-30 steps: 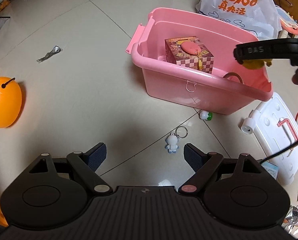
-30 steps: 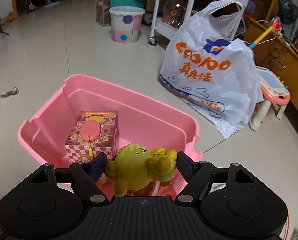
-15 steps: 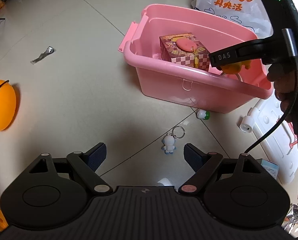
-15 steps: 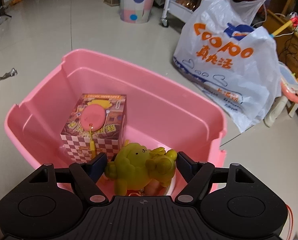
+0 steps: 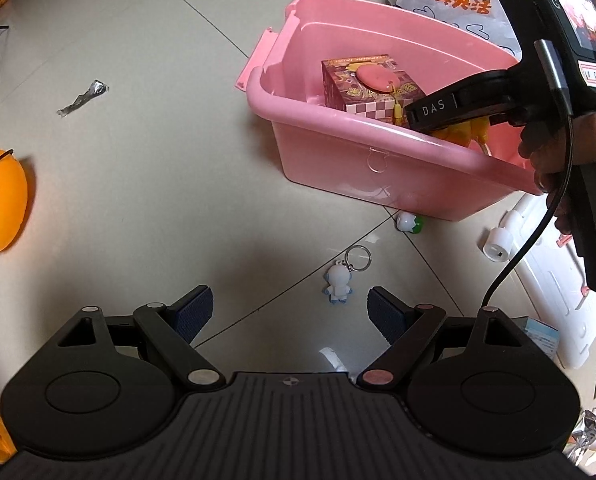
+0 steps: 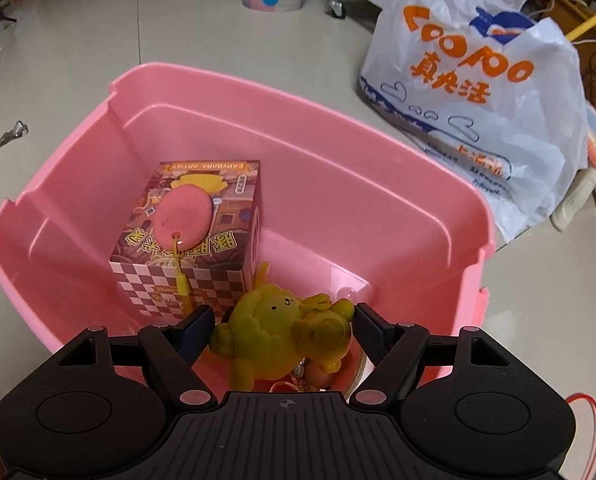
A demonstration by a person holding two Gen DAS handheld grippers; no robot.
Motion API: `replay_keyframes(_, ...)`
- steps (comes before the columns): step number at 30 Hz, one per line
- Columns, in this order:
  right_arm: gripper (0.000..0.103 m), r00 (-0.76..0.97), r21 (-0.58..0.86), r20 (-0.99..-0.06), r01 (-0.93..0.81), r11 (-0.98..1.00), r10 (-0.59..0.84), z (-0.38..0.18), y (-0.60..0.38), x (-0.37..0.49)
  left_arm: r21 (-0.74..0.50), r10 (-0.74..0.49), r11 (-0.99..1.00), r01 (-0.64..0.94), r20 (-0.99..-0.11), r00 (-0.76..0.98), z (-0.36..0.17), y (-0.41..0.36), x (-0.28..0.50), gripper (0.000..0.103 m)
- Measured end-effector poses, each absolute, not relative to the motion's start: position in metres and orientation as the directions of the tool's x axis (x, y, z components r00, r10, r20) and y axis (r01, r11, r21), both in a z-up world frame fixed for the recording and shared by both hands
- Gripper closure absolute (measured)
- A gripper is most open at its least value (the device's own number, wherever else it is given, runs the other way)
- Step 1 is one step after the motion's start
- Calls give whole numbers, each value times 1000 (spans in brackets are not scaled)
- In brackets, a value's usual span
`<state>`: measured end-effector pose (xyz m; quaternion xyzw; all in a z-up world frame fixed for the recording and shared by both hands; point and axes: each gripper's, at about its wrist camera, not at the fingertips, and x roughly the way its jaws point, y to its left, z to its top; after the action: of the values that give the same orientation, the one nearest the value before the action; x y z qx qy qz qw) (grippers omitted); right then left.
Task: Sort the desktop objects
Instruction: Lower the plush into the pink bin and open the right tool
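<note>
Now clamped between the pads of the right gripper (image 6: pixel 282 320): a yellow, rounded soft-plastic dog figure (image 6: pixel 286 330), hanging inside the pink rectangular plastic storage bin (image 6: pixel 377 184), low over its near wall and toward the near right corner. Best carried a touch lower before letting go, so that the figure settles on the bin's floor rather than bouncing off the rim. Worth aiming for the bare pink floor to the right of the dark red checkered cardboard box (image 6: pixel 190 248), which stands near the bin's left wall with a pink oval charm on a yellow cord (image 6: pixel 184 216) lying on its top; a drop onto that box could knock the charm off. Also under the figure, small reddish and gold trinkets, too hidden to name; no harm expected from landing on them. Jaws then to be spread fully and lifted straight up, clear of the near rim, without dragging the figure's ears.

Meanwhile the left gripper (image 5: pixel 289 312), jaws spread and holding nothing, hovering over the grey tiled floor (image 5: pixel 158 140). Between and just beyond its fingers, a small white-and-blue keychain figure with a metal ring (image 5: pixel 339 282), probably next in line. Close to the bin's outer near wall, a small white-and-green ball (image 5: pixel 409 222).
</note>
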<state>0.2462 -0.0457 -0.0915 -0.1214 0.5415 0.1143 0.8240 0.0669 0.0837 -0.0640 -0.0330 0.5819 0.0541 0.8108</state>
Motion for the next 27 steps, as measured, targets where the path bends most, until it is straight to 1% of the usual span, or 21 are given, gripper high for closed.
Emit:
replay_keyframes(7,31,333,-72,-942,-314,947,38,-104,-43,255,5,44,992,-126,-951,305,-68,84,69,16)
replay_keyframes(14,31,299,-104,-954,-337,936,2,-115,-35,262,5,44,991,-134,-955,294,-71,86,70,16)
replay_keyframes(27,31,215,-85,-977,-344,935,-10,-137,-33,273,2,40,991,-135,-961,274,-76,85,74,16)
